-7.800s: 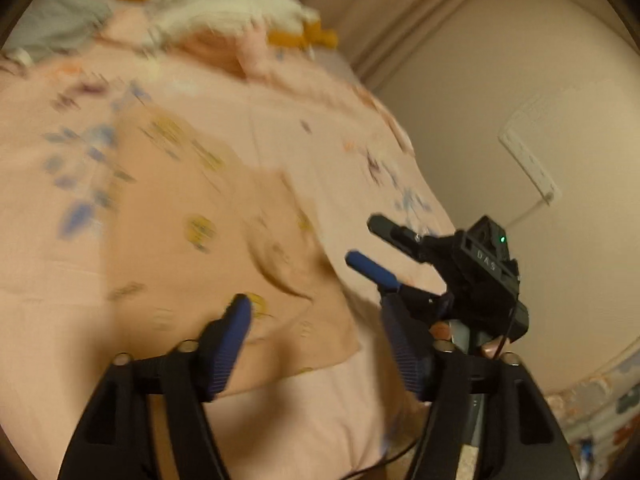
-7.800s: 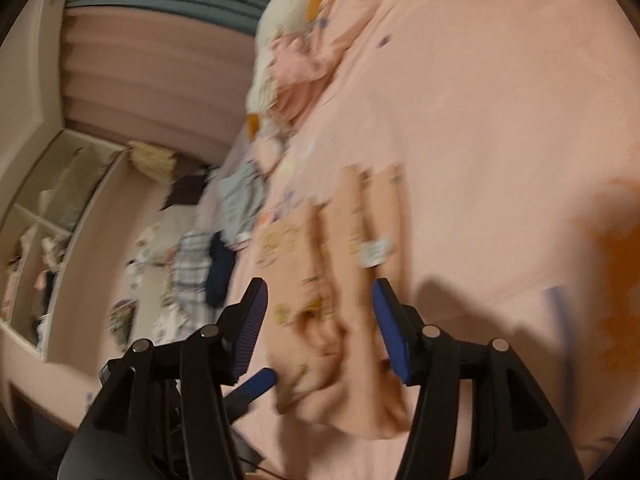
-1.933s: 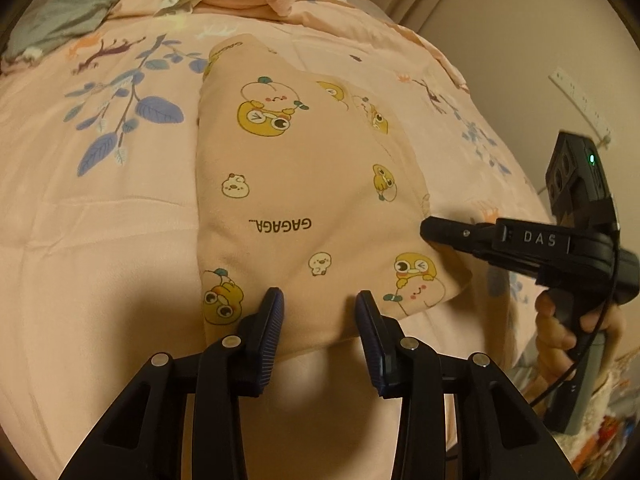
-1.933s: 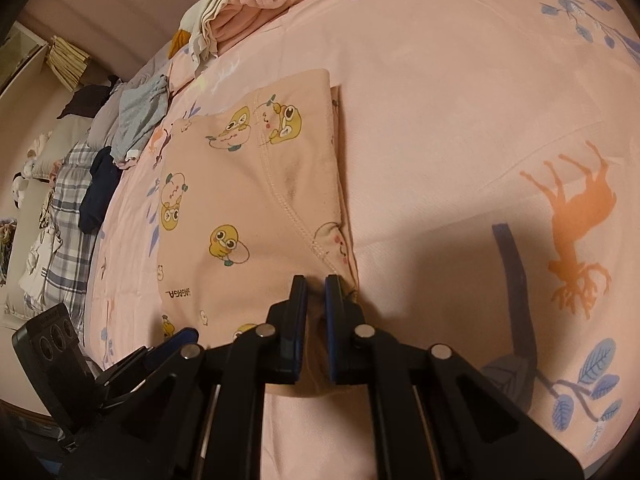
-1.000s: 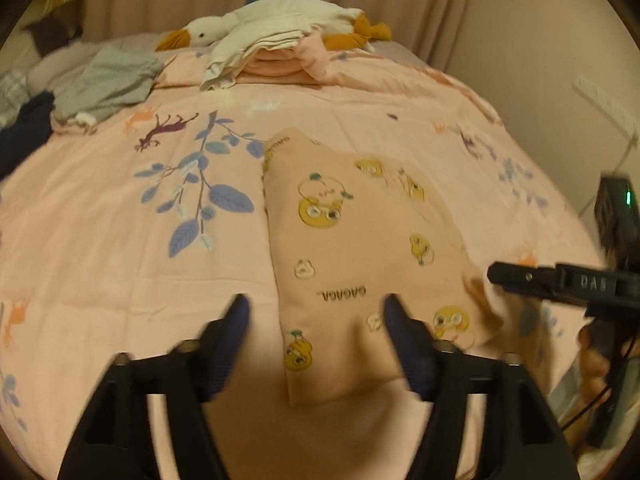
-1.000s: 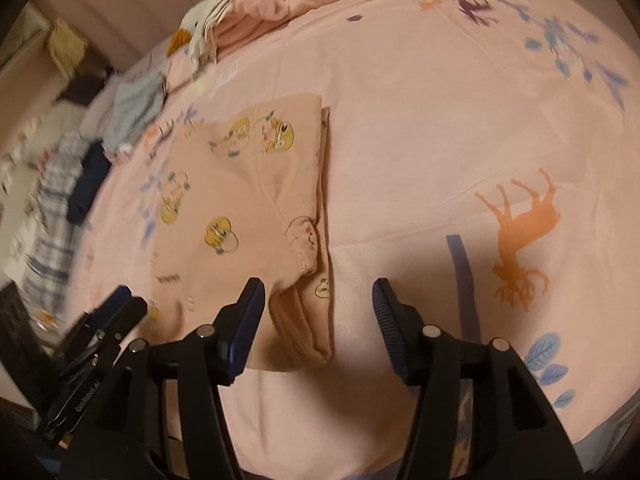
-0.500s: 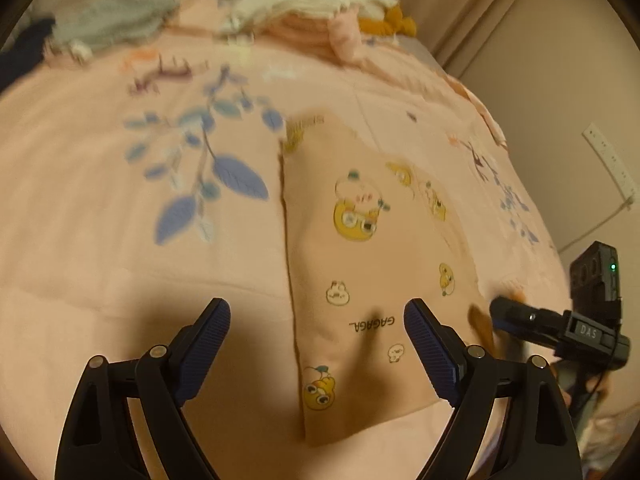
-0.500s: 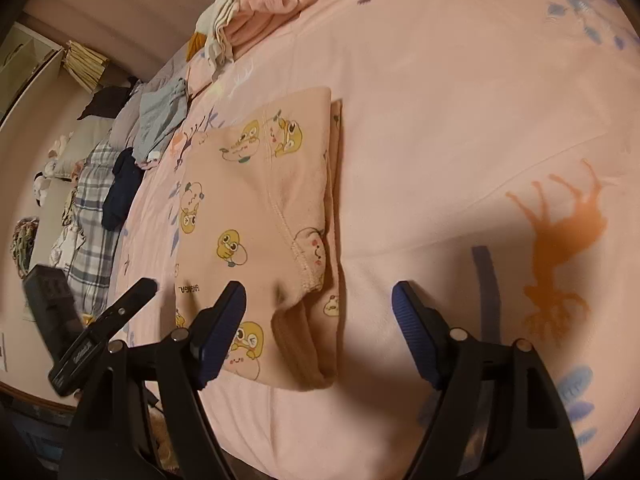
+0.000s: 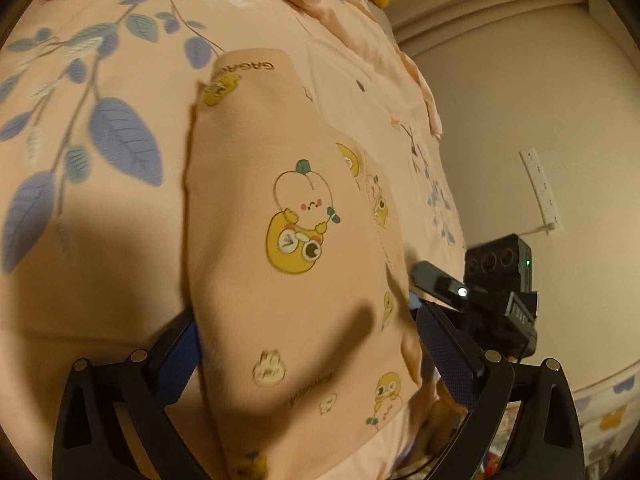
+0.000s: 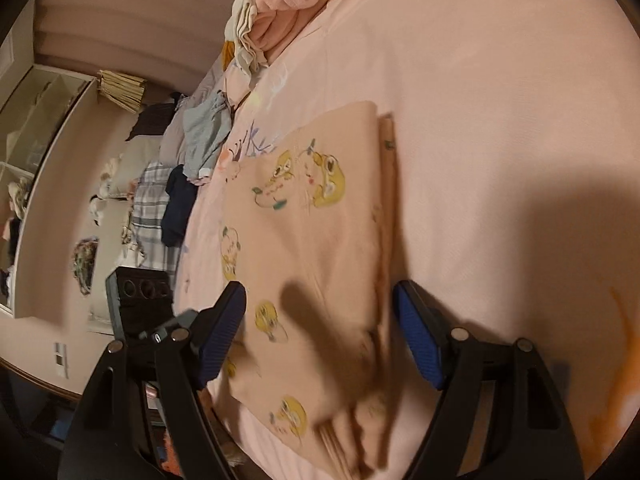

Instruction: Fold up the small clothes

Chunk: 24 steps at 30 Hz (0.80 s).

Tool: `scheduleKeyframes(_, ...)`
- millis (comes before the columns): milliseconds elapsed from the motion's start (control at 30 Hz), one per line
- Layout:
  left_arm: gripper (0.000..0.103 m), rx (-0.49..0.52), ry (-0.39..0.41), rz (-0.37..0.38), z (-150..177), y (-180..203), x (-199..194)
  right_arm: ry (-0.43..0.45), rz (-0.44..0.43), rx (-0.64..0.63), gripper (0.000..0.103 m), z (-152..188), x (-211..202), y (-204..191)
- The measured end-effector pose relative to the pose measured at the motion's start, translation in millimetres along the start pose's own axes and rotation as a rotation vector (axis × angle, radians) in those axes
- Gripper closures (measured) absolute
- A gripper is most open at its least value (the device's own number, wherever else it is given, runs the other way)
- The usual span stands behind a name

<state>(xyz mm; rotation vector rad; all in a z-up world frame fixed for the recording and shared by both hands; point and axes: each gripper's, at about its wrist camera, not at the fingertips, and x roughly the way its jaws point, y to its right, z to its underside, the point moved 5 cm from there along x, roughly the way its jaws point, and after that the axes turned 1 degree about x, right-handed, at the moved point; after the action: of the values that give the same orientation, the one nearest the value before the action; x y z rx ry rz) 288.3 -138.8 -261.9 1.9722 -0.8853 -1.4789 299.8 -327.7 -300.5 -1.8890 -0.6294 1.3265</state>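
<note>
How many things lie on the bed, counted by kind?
Folded peach garment with cartoon print: 1
Heap of pink and cream clothes: 1
Grey garment: 1
Dark navy garment: 1
Plaid cloth: 1
Total: 5

Both wrist cameras sit low and close over the bed's (image 9: 100,288) near edge, angled downward; both views share the folded garment (image 9: 288,208) (image 10: 320,240), seen from opposite sides.

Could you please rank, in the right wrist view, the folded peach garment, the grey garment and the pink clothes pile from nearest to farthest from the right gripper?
1. Folded peach garment, between the right gripper's jaws.
2. Grey garment, farther up, left.
3. Pink clothes pile, top, farthest.
</note>
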Motion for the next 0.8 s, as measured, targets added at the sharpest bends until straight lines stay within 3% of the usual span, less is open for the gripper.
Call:
scheduleKeyframes(100,0.009,0.043,-0.003,-0.039,0,8,4,0.003,0.03,-0.025,0.044,-1,9,-7)
scheduleKeyframes(167,0.024,0.097,0.022,-0.106,5,6,4,0.018,0.065,-0.034,0.055,-2,12,-5)
scheduleKeyframes(233,0.047,0.129,0.074,-0.172,10,-1,0,0.041,0.088,-0.05,0.066,-4,14,1)
scheduleKeyframes(300,0.054,0.117,0.123,-0.207,14,-7,-4,0.059,0.086,-0.022,0.076,-6,13,8)
scheduleKeyframes(467,0.055,0.183,0.182,-0.317,19,-1,0,0.113,0.171,-0.105,0.078,-4,16,2)
scheduleKeyframes(800,0.057,0.192,0.218,-0.356,15,-1,7,0.202,0.257,-0.159,0.079,-4,19,-3)
